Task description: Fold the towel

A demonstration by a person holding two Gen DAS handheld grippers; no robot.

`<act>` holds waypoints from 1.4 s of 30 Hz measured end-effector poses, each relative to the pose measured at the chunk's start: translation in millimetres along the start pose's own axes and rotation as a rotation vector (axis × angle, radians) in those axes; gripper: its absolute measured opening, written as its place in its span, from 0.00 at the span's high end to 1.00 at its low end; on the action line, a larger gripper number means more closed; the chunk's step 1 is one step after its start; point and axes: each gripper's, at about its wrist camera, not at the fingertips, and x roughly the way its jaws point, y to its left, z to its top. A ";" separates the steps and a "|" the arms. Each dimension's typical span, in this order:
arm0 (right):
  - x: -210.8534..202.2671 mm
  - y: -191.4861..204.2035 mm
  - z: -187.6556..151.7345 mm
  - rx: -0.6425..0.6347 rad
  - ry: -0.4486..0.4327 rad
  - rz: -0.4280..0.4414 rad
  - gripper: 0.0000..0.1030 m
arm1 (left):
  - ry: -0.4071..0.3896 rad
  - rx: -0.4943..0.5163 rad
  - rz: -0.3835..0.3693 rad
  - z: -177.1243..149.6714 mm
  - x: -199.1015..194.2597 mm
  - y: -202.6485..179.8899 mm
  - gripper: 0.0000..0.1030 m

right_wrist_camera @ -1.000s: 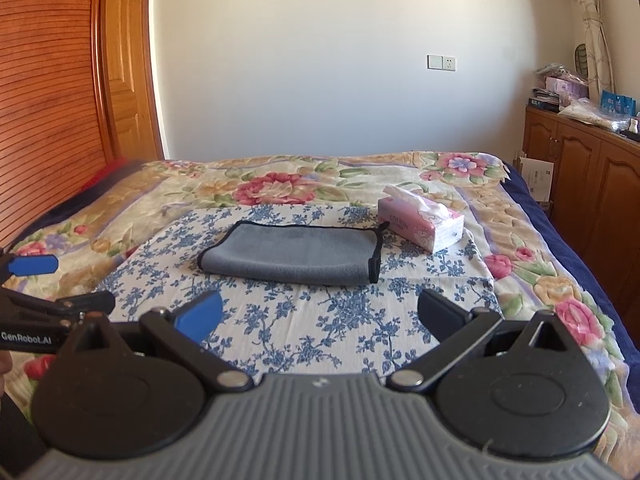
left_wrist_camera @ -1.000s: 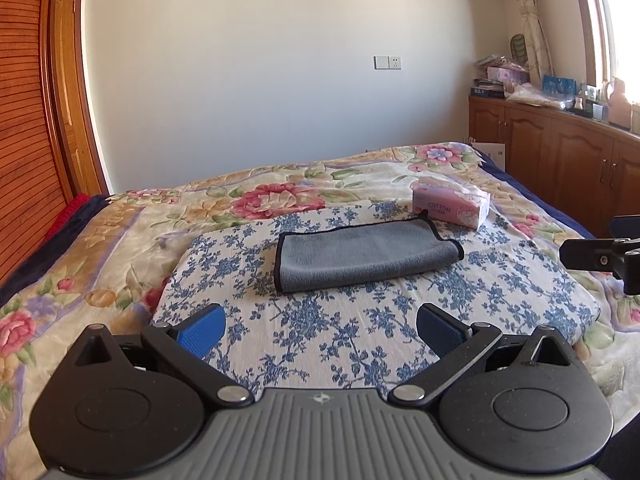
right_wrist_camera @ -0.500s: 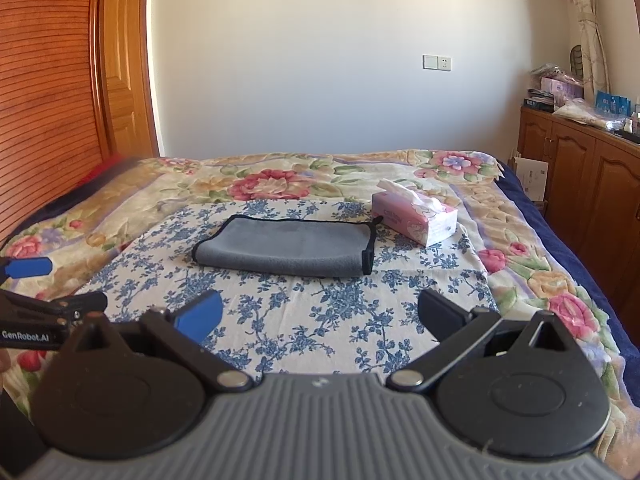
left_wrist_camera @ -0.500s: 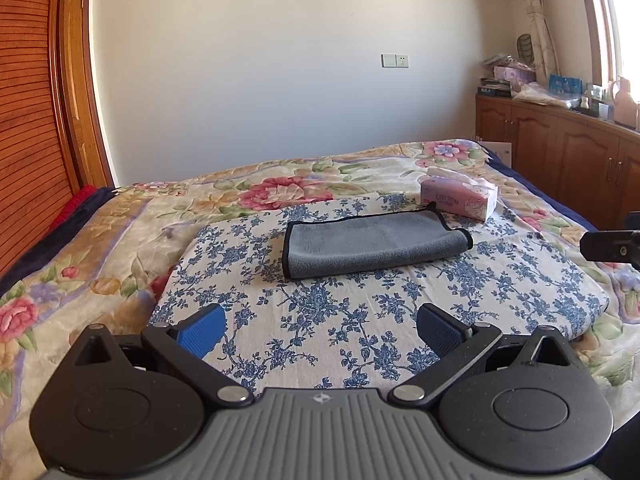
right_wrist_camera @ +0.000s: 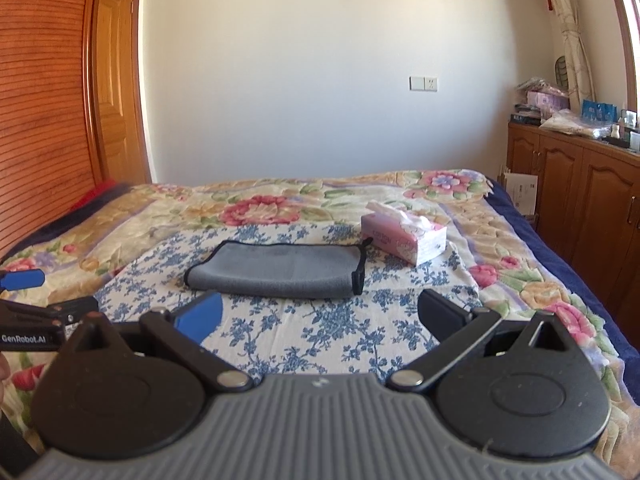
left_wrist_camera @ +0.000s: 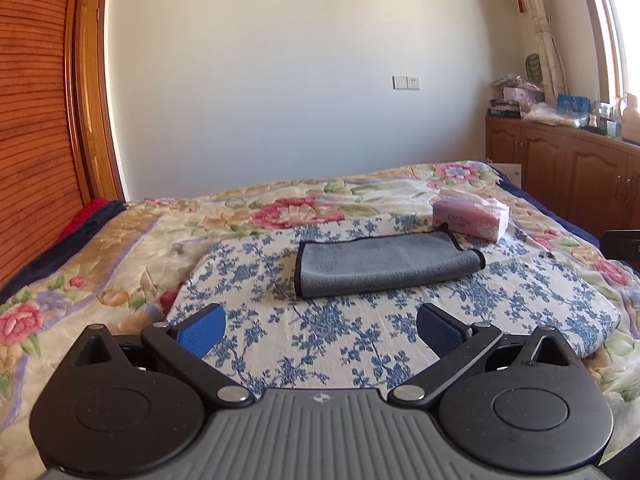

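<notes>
A grey towel (left_wrist_camera: 384,266) with a black hem lies folded flat on a blue-flowered white cloth (left_wrist_camera: 340,332) on the bed. It also shows in the right wrist view (right_wrist_camera: 280,268). My left gripper (left_wrist_camera: 320,328) is open and empty, held back from the towel's near edge. My right gripper (right_wrist_camera: 320,316) is open and empty, also short of the towel. The left gripper's fingers (right_wrist_camera: 24,280) show at the left edge of the right wrist view. Part of the right gripper (left_wrist_camera: 622,244) shows at the right edge of the left wrist view.
A pink tissue box (left_wrist_camera: 470,220) stands just beyond the towel's right end, also in the right wrist view (right_wrist_camera: 404,238). The bed has a floral quilt (left_wrist_camera: 120,248). Wooden cabinets (right_wrist_camera: 580,200) line the right wall; a wooden door (right_wrist_camera: 116,92) is at left.
Both grippers have drawn back and tilted up a little, so the towel sits lower and farther in each view. The towel and tissue box have not moved.
</notes>
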 end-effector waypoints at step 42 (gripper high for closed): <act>-10.9 2.2 -0.7 -0.036 -0.096 -0.032 0.00 | -0.103 0.005 -0.005 4.8 -15.8 1.4 0.00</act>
